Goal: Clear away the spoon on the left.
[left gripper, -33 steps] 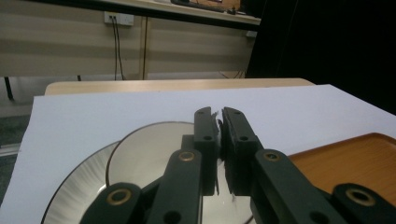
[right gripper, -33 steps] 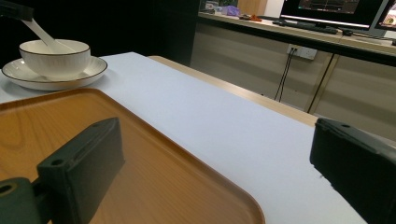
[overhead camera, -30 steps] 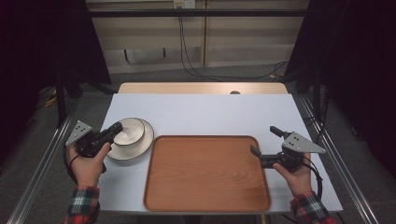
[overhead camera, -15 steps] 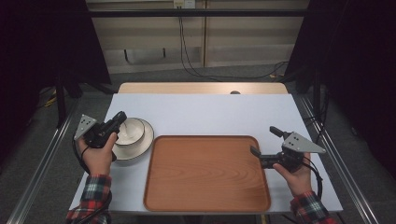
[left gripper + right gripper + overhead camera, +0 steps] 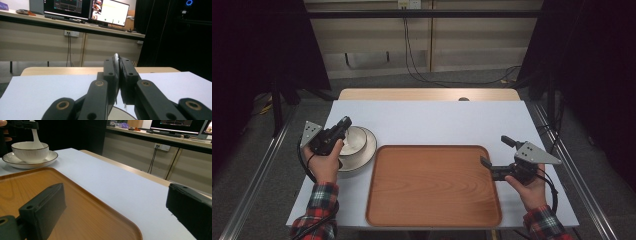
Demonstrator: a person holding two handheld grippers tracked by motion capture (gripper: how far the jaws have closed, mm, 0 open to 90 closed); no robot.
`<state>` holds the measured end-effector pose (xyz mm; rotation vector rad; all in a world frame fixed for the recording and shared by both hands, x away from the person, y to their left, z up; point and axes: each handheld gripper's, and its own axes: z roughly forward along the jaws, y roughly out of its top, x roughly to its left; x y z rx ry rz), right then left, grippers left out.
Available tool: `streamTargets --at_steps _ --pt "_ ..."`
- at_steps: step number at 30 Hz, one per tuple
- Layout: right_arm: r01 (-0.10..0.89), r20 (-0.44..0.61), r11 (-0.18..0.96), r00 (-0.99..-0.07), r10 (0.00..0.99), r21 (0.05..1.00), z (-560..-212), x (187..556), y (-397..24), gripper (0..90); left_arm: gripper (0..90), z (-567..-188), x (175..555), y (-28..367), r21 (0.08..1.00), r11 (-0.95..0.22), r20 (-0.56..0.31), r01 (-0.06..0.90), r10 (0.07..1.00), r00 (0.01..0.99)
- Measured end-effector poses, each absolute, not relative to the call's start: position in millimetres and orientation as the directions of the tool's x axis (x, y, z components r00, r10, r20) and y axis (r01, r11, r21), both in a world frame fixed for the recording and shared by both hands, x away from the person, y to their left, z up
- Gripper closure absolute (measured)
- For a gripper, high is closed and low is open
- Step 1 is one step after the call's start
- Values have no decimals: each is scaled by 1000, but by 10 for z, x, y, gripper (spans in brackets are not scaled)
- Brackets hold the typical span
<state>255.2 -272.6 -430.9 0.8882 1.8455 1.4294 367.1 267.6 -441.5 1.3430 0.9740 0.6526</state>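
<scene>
Two black jaws of the left gripper (image 5: 117, 75) sit pressed together in the left gripper view, and we see them pinching the thin pale handle of a spoon (image 5: 116, 58), whose tip pokes up just above them. In the right gripper view, at the upper left of the frame, that spoon (image 5: 36, 138) hangs from the left gripper (image 5: 23, 124) with its lower end down inside the bowl (image 5: 30, 151).

Moving outward, the bowl stands on a saucer (image 5: 15, 161) at the left of the white table (image 5: 437, 122). In the high view the left gripper (image 5: 343, 123) has risen and moved toward the upper left compared with a second ago, when it lay lower across the bowl (image 5: 354, 140) and saucer (image 5: 368, 150); the left hand (image 5: 324, 162) has lifted with it.

The right gripper (image 5: 497, 157) has its jaws spread wide with nothing between them. In its own view one jaw stands at the lower left over the wooden tray (image 5: 75, 215) and the other at the far right over the table (image 5: 125, 187). We find it unchanged from the earlier frames, resting at the right edge of the tray (image 5: 432, 185) in the right hand (image 5: 529, 187).
</scene>
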Motion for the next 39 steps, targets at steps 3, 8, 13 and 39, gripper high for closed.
streamTargets --at_steps 3,8,13,39 --pt "125 -82 185 -571 817 975 -4309 2556 -2724 17 846 -4425 3663 2673 979 157 -202 131 855 477" --pt "130 -79 184 -569 819 974 -4310 2555 -2717 15 850 -4391 3643 2680 979 147 -196 140 859 472" --pt "132 -75 181 -569 819 975 -4310 2560 -2727 10 851 -4325 3611 2685 975 159 -214 153 851 480" --pt "161 -41 161 -574 818 974 -4323 2568 -2728 0 853 -3880 3524 2439 968 163 -249 193 737 628"
